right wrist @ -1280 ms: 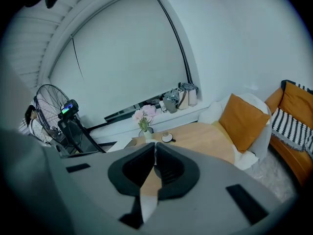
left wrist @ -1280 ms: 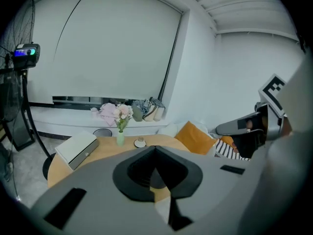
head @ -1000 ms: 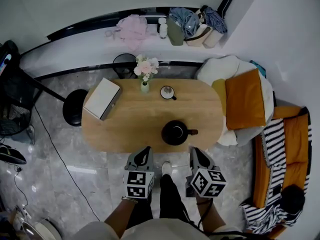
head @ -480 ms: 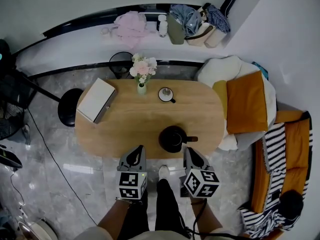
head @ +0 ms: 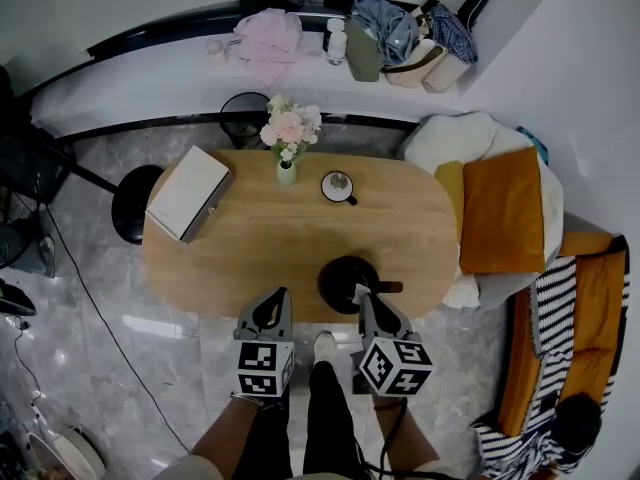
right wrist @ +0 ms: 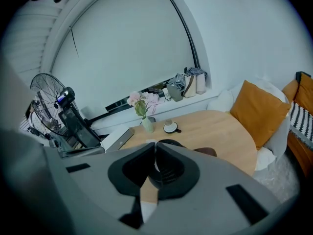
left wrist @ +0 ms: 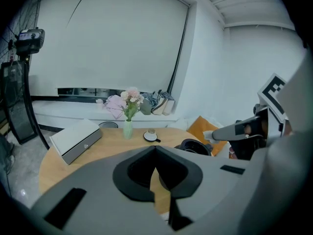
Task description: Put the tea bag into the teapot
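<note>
Tea bag (head: pixel 361 291): a small white scrap pinched at the tip of your right gripper (head: pixel 363 298). It sits at the near right rim of the teapot (head: pixel 346 280) and, as far as I can judge, is not yet inside.
Right fingers: closed on the tea bag. Holding it by one edge lets the rest hang clear for the drop.
Teapot: black, standing near your edge of the bench (head: pixel 230 258), handle pointing to your right. In the left gripper view its mouth (left wrist: pixel 194 146) looks open, so the bag can go straight down.
Left gripper (head: pixel 278 300): fingers shut with nothing between them. You hold it off the bench's near edge, left of the teapot and apart from it, probably to keep it out of the way.
Next move: carry the bag over the middle of the mouth before you release, or it may catch on the rim.
Surroundings: the cup on its saucer (head: pixel 338 185), the flower vase (head: pixel 287 173) and the white box (head: pixel 188 193) stand well apart on the far side, so nothing crowds the teapot.
</note>
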